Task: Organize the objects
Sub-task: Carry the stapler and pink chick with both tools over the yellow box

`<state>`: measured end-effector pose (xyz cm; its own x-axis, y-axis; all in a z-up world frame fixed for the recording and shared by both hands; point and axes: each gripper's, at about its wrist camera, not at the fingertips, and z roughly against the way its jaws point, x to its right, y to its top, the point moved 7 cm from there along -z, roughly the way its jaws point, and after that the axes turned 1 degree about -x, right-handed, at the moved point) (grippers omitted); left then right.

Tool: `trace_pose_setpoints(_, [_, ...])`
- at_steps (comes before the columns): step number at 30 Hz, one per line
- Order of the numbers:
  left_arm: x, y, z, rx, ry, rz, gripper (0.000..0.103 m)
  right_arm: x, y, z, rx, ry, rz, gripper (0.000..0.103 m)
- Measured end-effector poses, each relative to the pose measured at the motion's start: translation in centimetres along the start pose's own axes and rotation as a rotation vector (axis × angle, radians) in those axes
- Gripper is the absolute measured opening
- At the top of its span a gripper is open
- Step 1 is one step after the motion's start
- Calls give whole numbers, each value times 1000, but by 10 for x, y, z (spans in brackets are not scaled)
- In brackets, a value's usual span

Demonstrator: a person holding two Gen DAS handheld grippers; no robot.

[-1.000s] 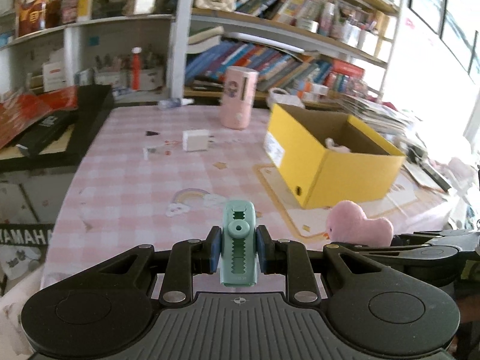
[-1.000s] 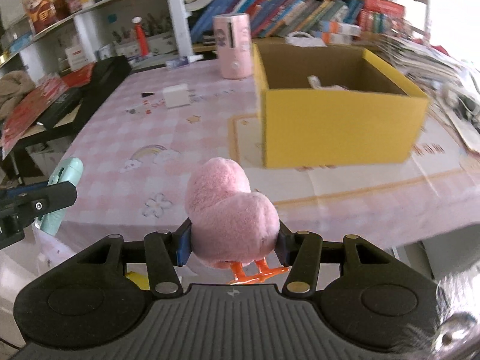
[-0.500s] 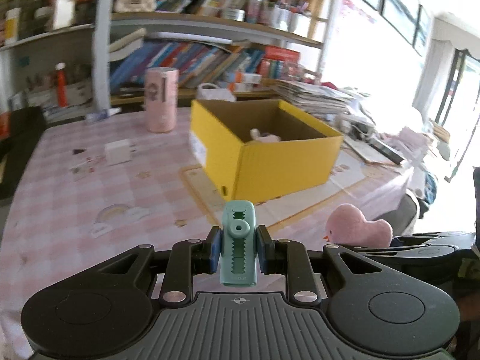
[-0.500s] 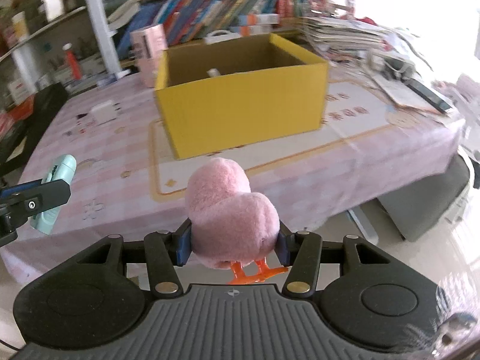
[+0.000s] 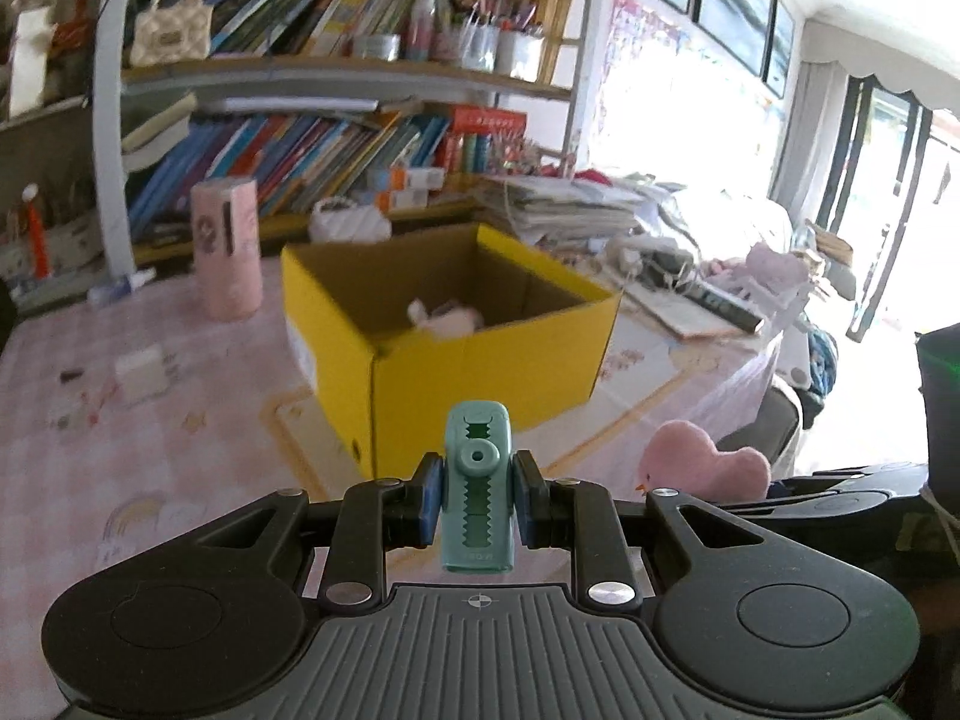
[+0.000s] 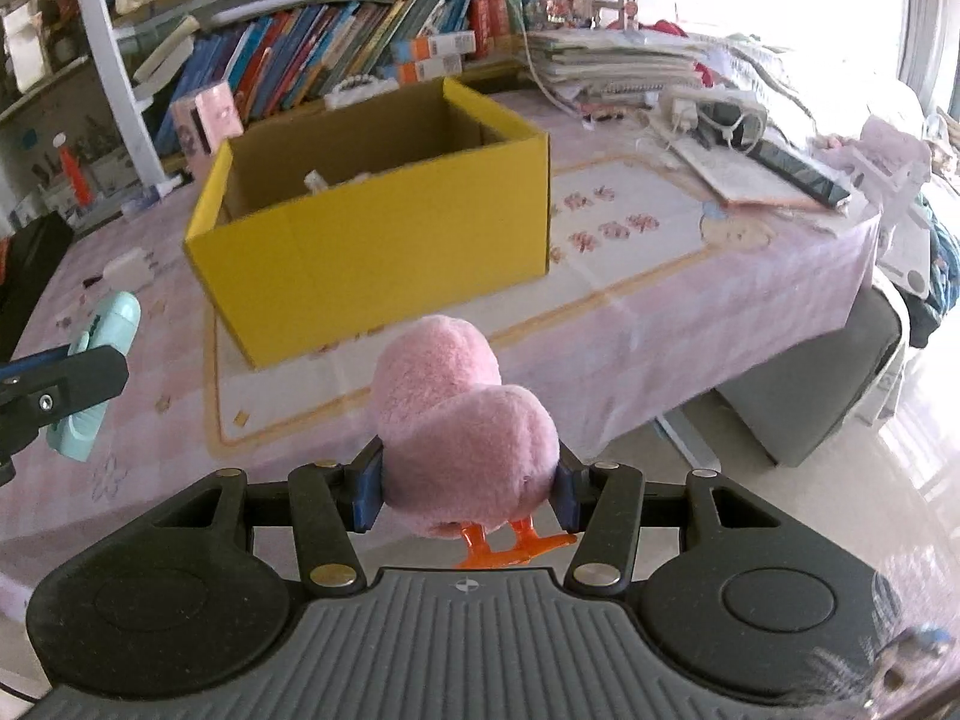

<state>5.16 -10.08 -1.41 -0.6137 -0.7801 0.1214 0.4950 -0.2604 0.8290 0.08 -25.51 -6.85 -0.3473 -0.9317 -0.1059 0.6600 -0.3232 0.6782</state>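
Note:
My left gripper (image 5: 477, 501) is shut on a small teal clip-shaped object (image 5: 477, 480), held upright over the near side of the table. In the right wrist view that teal object (image 6: 96, 372) shows at the far left. My right gripper (image 6: 465, 489) is shut on a pink plush chick (image 6: 462, 420) with orange feet; the chick (image 5: 702, 468) also appears low right in the left wrist view. An open yellow cardboard box (image 5: 480, 354) (image 6: 372, 252) stands on the table beyond both grippers, with a small pink-and-white item (image 5: 444, 318) inside.
The table has a pink checked cloth (image 5: 120, 432). On it stand a pink cylinder (image 5: 227, 249) and a small white block (image 5: 141, 372). Papers and a remote (image 6: 798, 171) lie at the right end. Bookshelves (image 5: 336, 138) rise behind. A grey seat (image 6: 810, 384) sits off the table's right edge.
Both views have swung right: the yellow box has moved from the right toward the centre and looks nearer. Both grippers keep the same hold on the teal object and the chick.

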Motion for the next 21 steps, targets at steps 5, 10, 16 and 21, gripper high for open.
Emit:
trace_pose_setpoints(5, [5, 30, -14, 56, 6, -16, 23, 7, 31, -6, 54, 9, 23, 50])
trace_pose_setpoints(10, [3, 58, -31, 102, 32, -13, 23, 9, 71, -16, 112, 39, 62, 50])
trace_pose_setpoints(16, [-2, 82, -55, 127, 78, 1, 23, 7, 118, -31, 170, 84, 100, 50])
trace_pose_setpoints(21, [-9, 93, -78, 123, 122, 22, 23, 2, 148, -50, 189, 128, 149, 50])
